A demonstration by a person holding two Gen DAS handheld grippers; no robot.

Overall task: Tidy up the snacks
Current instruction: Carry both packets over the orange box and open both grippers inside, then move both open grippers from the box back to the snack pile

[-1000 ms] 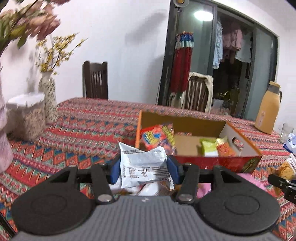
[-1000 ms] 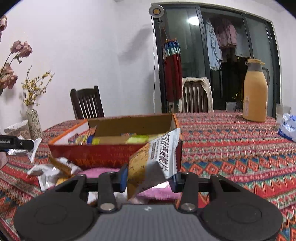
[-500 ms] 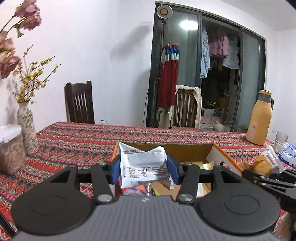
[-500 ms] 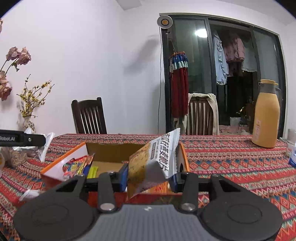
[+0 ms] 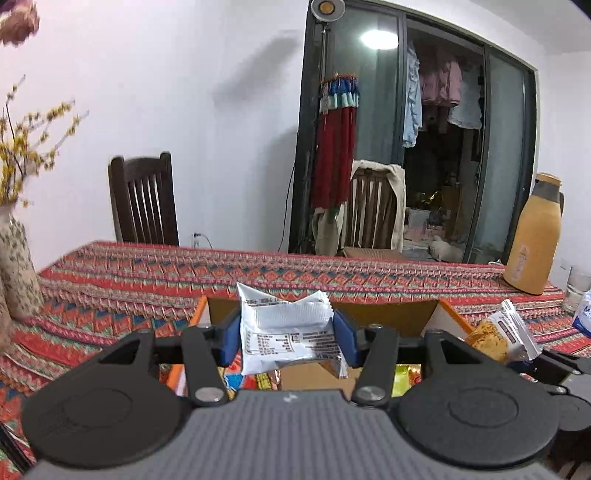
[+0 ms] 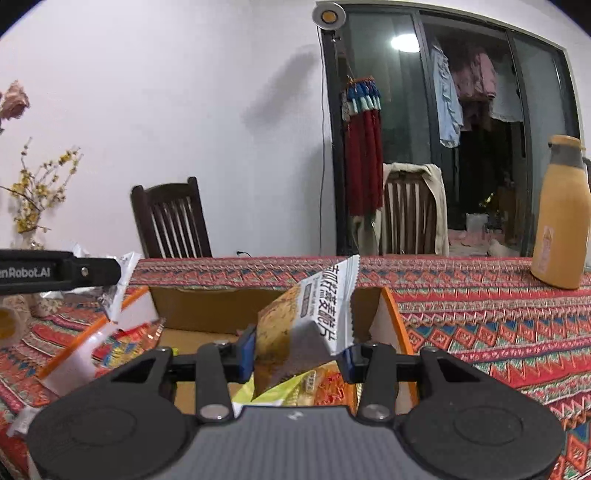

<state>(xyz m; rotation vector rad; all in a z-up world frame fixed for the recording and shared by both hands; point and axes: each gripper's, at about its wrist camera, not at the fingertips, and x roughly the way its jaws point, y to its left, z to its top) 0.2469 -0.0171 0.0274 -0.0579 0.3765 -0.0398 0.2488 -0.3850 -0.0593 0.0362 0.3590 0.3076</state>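
Counter: covered edge to edge in a red woven cloth with bands of orange, teal and blue zigzag.

Cardboard box: open-topped, plain brown inside, orange-edged walls, standing on the counter directly beneath both tools. Several bright snack packets lie in its bottom (mostly hidden by the tools).

Left tool: blue pads pressed on either side of a white snack packet, black print facing the camera, held upright above the box's near part.

Right tool: pads clamped on a yellow-and-white cracker packet, tilted, its crimped top leaning right, held above the box's right half. In the left wrist view the same packet shows at the right, beside the box's right wall.

Vase: speckled, at the counter's left end, holding yellow-blossomed twigs; pink flowers above, blurred.

Flask: tall, tan, grey-capped, at the far right of the counter, well apart from the box. Drinking glass just beside it, and the corner of a white-and-blue pack nearer.

Room: white wall; dark wooden chair behind the far edge; second chair draped with a pale cloth; red tasselled hanging on a dark-framed glass door, laundry and a ceiling-light reflection behind the pane; round lamp head on a pole by the frame.
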